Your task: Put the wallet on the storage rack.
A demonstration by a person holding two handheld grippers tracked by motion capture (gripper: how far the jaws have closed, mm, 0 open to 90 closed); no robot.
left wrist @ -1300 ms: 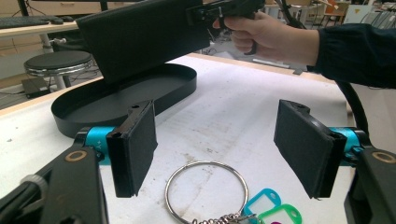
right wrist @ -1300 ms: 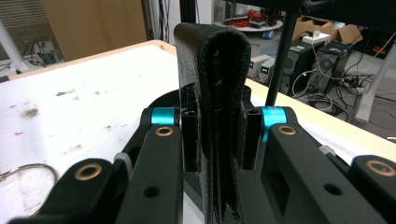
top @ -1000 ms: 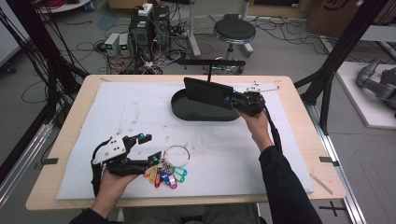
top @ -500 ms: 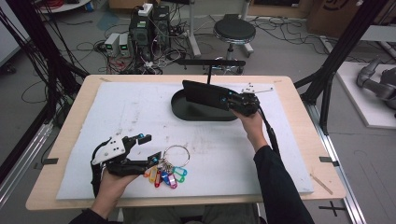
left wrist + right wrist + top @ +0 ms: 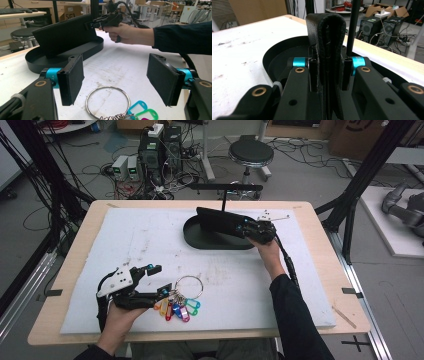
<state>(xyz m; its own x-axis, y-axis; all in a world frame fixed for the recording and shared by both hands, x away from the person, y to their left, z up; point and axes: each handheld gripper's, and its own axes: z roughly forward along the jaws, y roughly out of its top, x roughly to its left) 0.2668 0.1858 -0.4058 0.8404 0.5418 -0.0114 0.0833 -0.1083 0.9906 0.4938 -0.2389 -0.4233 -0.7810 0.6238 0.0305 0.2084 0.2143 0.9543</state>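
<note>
White mat [image 5: 150, 240] covers most of the table [image 5: 325, 270]; the work sits in two spots on it. Far side: black oval tray [image 5: 200, 239], with a black leather wallet [image 5: 220, 222] standing on edge over it, roughly along the tray's long axis. Right gripper [image 5: 248, 228] is clenched on the wallet's end; the right gripper view shows both jaws pressed flat against the folded leather [image 5: 329, 50] with the tray rim [image 5: 268, 56] right below. Can't tell whether the wallet's lower edge is touching the tray floor or hanging just above it. So, my read: wallet placement is almost done, what's left is seating it and letting go. Near side: left gripper [image 5: 156, 280] is released, jaws wide apart and nothing between the pads [image 5: 72, 77], parked just beside the key ring [image 5: 188, 286] with its coloured tags [image 5: 177, 309], which lie flat on the mat well apart from the tray. Keys look untouched, likely the next item to go in.
</note>
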